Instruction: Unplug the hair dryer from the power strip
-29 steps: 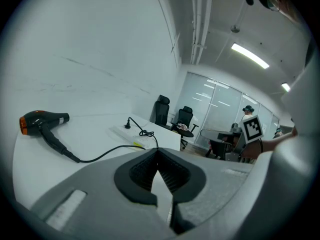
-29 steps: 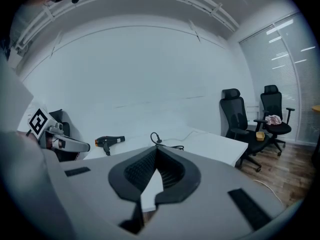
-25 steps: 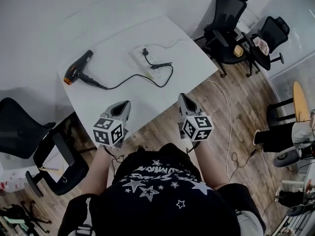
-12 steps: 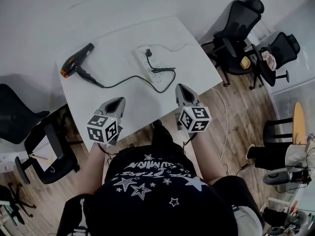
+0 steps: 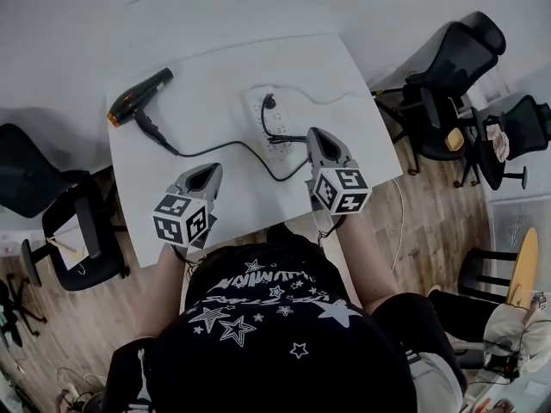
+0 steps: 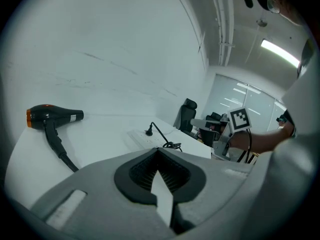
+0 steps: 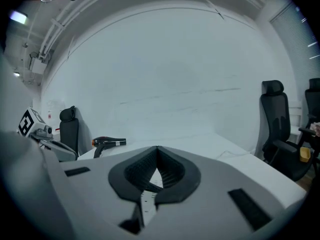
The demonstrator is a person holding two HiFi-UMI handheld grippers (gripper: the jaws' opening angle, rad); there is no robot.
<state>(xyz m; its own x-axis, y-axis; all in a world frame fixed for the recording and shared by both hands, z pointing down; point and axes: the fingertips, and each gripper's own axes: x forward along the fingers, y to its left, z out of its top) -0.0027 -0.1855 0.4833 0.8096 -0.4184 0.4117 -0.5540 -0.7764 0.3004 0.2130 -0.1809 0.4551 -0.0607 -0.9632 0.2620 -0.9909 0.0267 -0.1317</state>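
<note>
Head view: hair dryer [image 5: 138, 103] sits far left on the table [image 5: 215, 67]. Its cord runs to the power strip [image 5: 277, 126], with the plug [image 5: 268, 103] seated at the far end. Right gripper [image 5: 317, 136] is just beside the strip's near end, left gripper [image 5: 207, 170] nearer the table edge.

Left gripper view: jaws together, empty. Only this view shows the plug standing proud of the strip.

Right gripper view: jaws closed, holding nothing. Strip peeks under them, plug hidden.

Suggest: open right, pinch the plug body — not the cord — and pull straight up while the left pins the strip.
</note>
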